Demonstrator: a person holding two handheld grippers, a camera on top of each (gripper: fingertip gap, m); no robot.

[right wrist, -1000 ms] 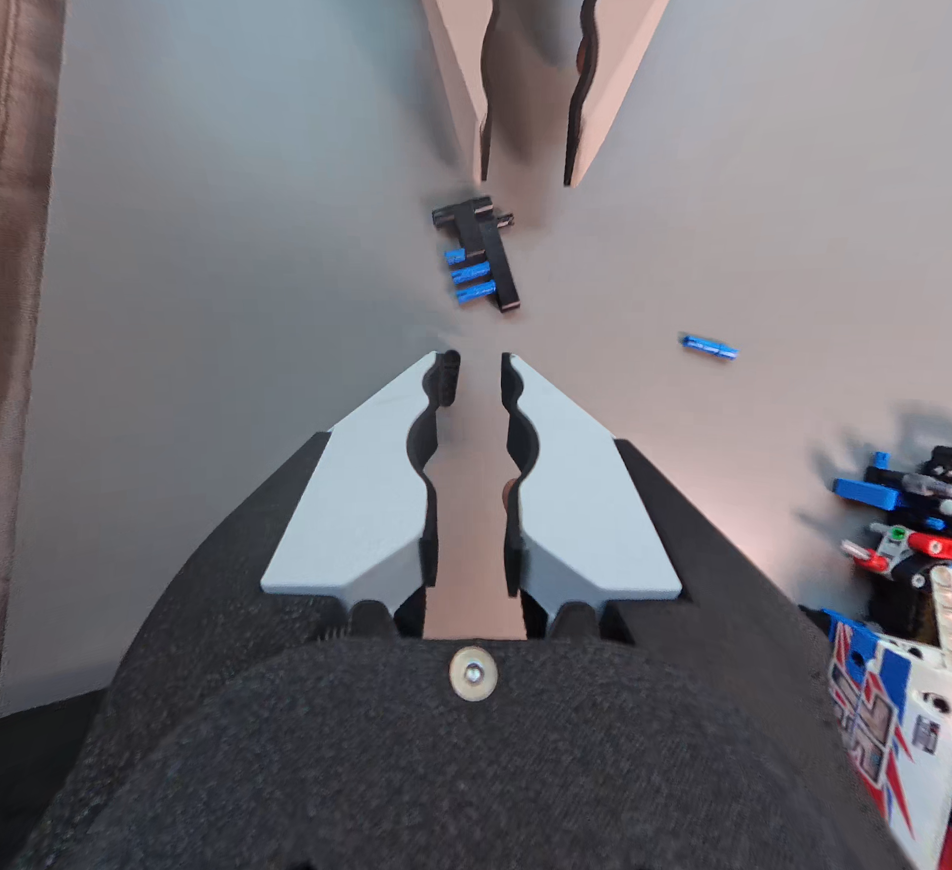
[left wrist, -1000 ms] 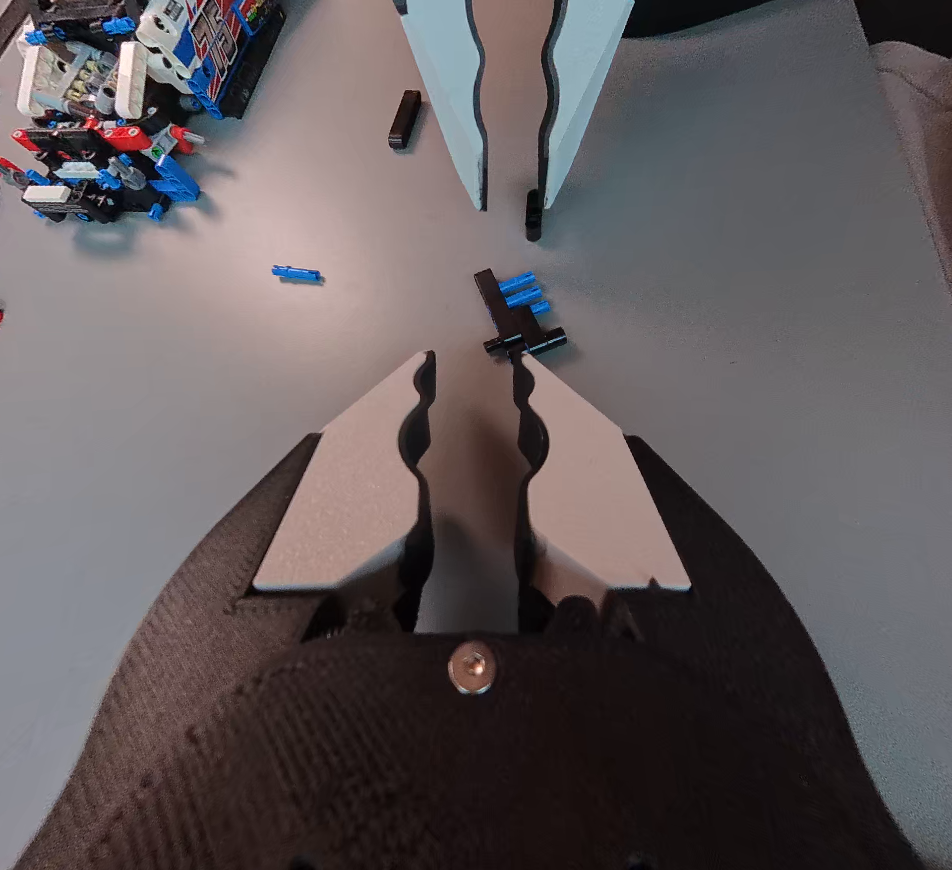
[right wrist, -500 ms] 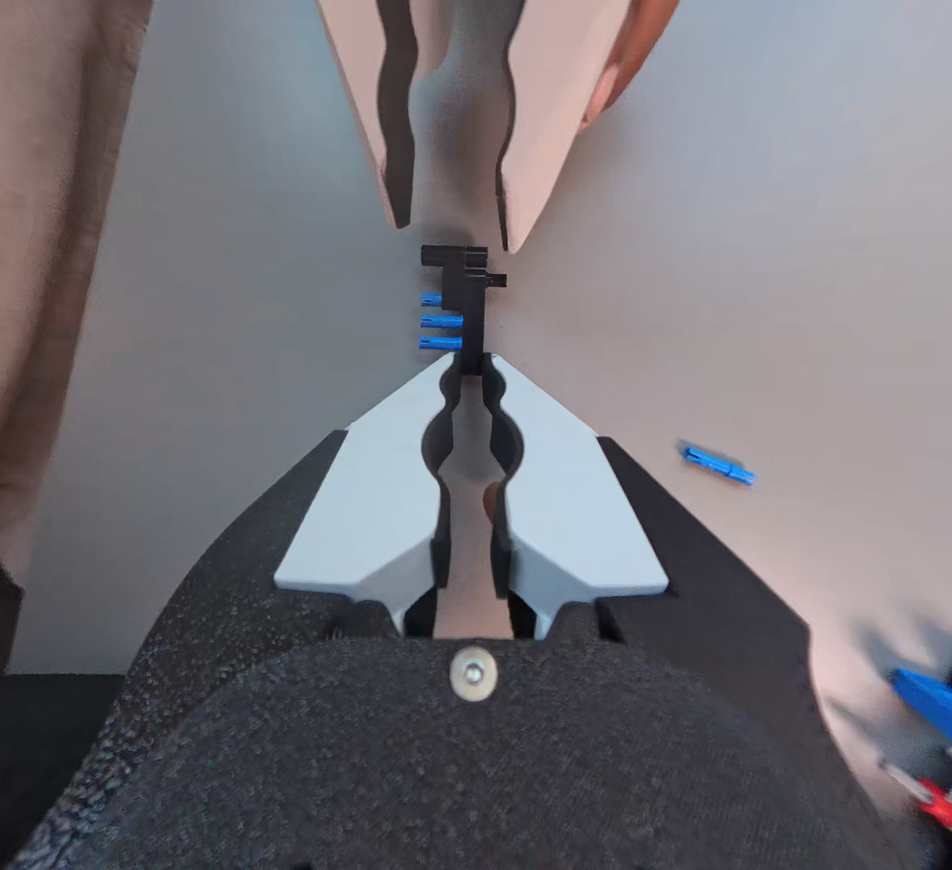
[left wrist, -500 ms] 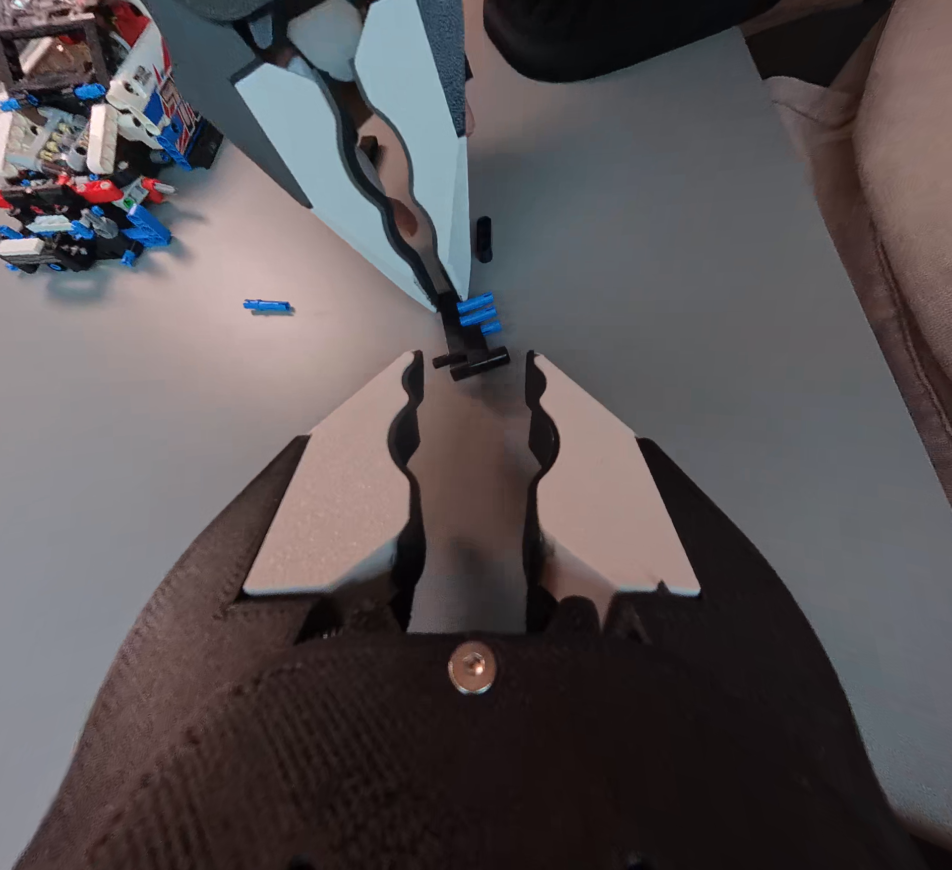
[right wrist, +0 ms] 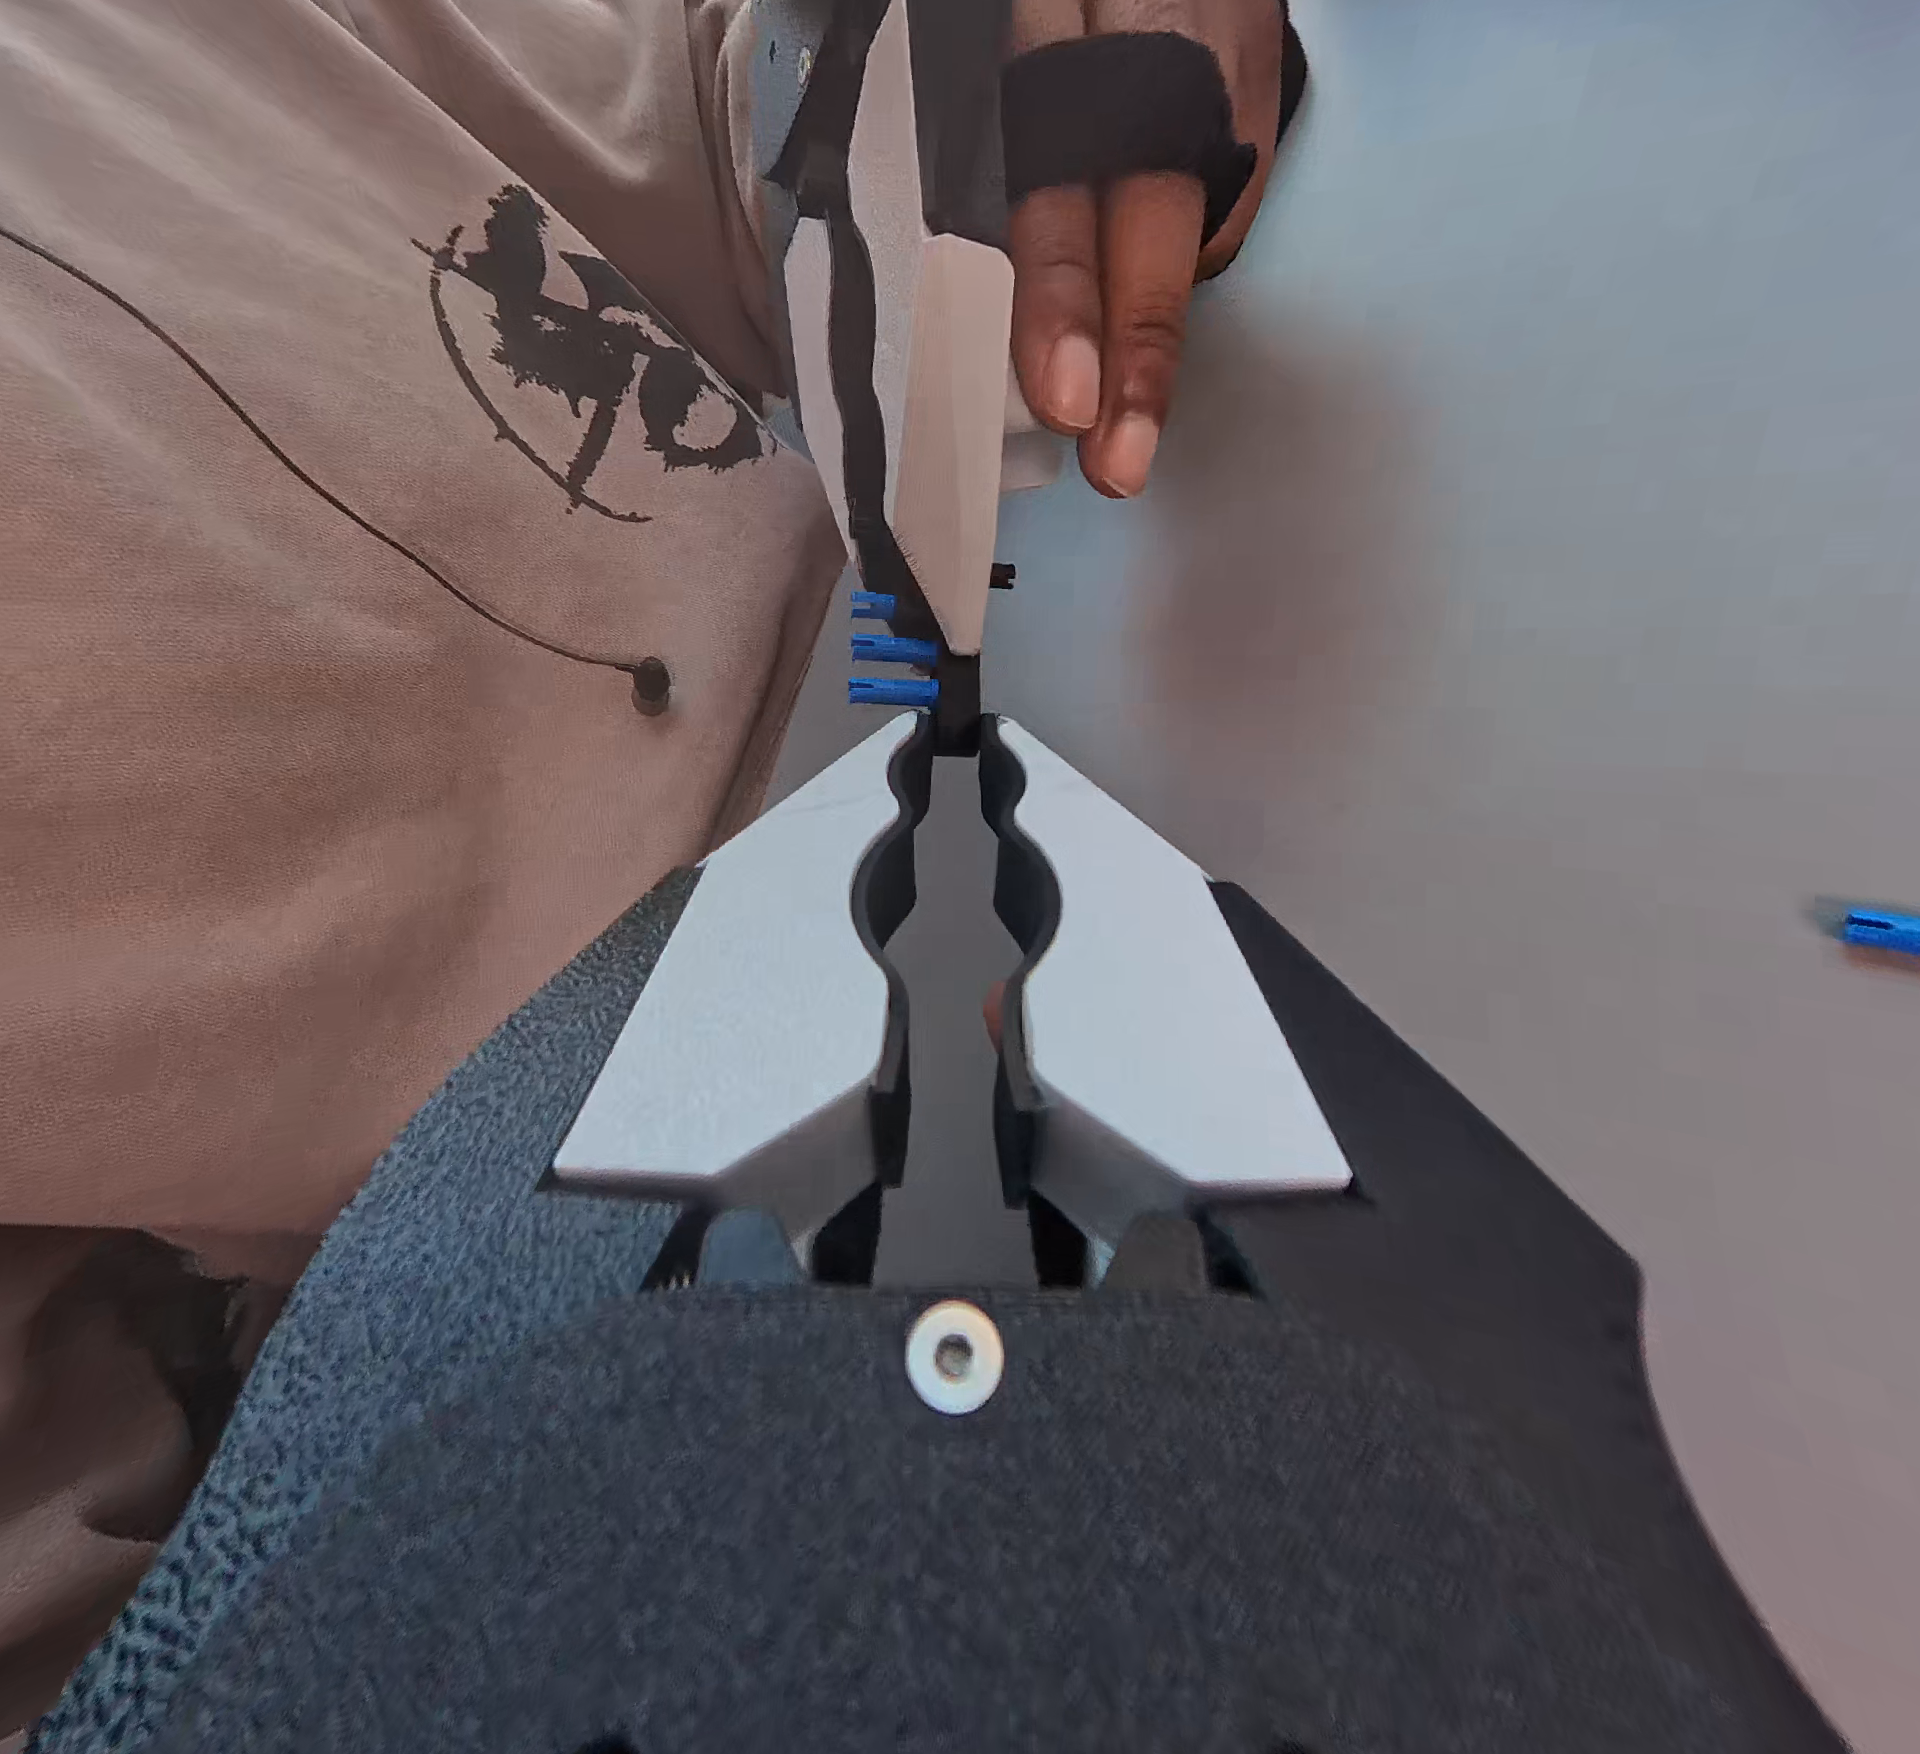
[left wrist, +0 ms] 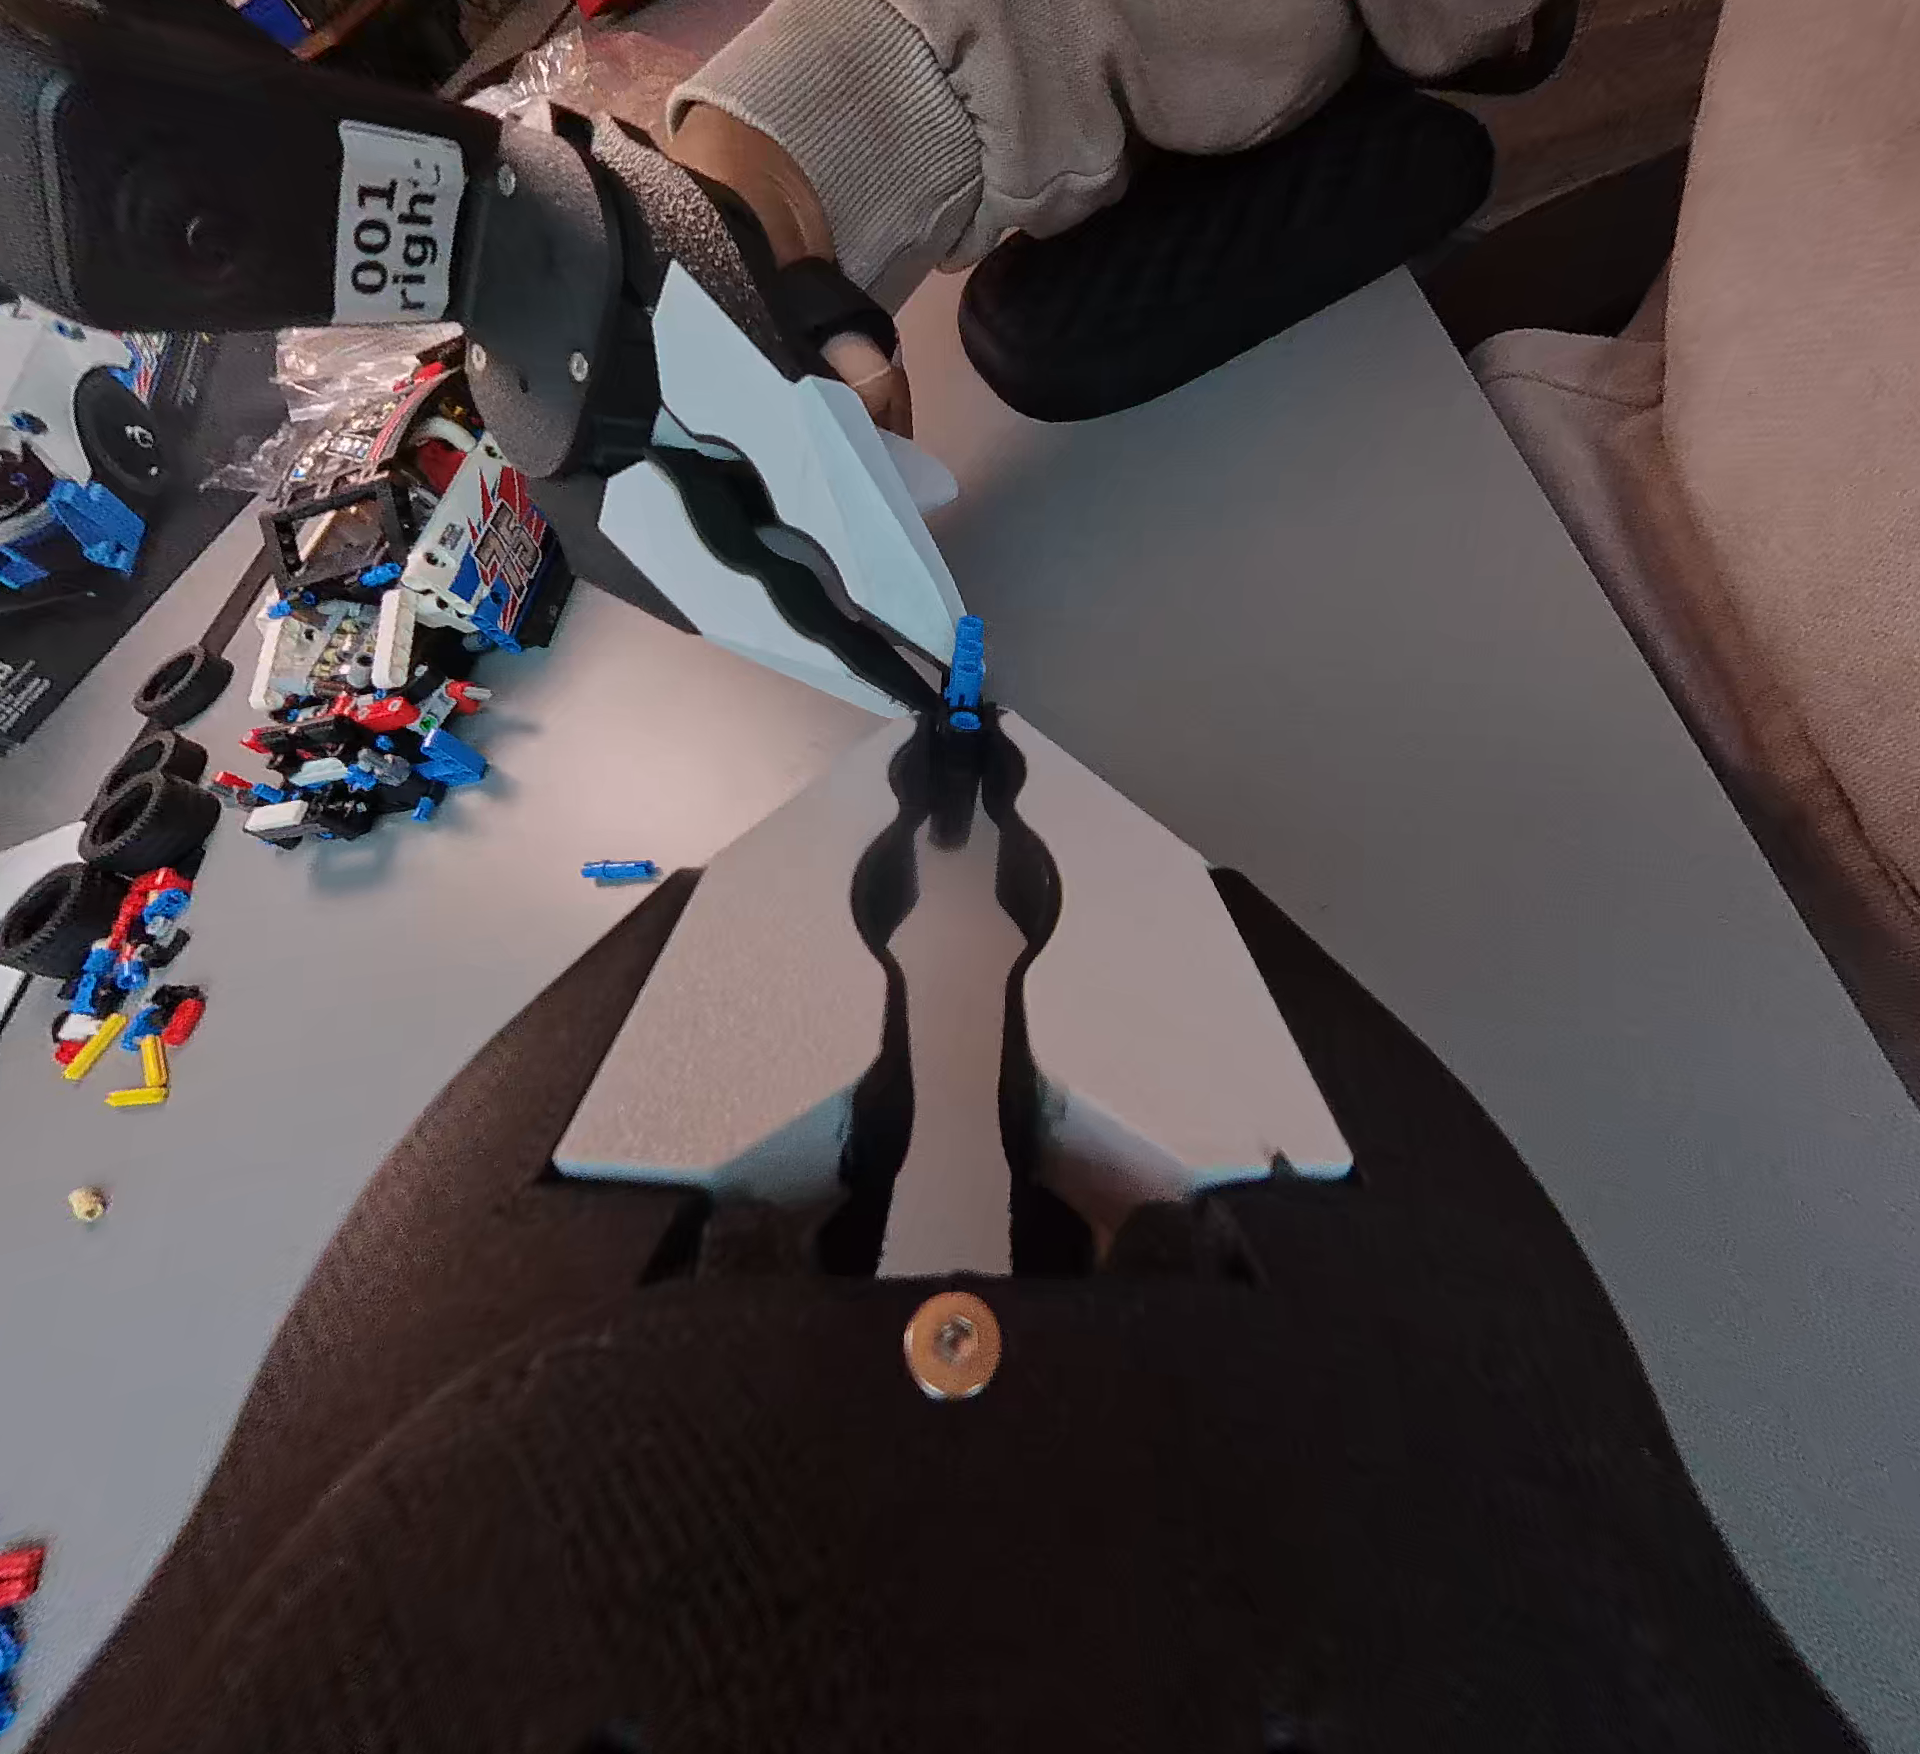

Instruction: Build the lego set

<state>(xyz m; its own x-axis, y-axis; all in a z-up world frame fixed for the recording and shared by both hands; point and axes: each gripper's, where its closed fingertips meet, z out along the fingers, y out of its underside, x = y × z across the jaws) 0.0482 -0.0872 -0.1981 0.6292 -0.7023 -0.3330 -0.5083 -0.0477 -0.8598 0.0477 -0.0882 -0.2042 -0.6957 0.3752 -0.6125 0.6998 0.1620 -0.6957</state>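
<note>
Both the left gripper [left wrist: 951,748] and the right gripper [right wrist: 951,736] were closed on opposite ends of the small black plastic beam with three blue pins [right wrist: 940,665], held between their tips above the grey table [left wrist: 1299,665]. An uneven pull or twist could probably pop it from either thin tip grip.

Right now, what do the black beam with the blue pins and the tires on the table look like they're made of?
The black beam and its blue pins, held between both grippers, look like hard molded plastic: crisp edges, uniform colour, slight sheen. The tires look like matte black rubber with ribbed tread, though soft plastic can't be ruled out. The table looks like smooth grey laminate.
</note>
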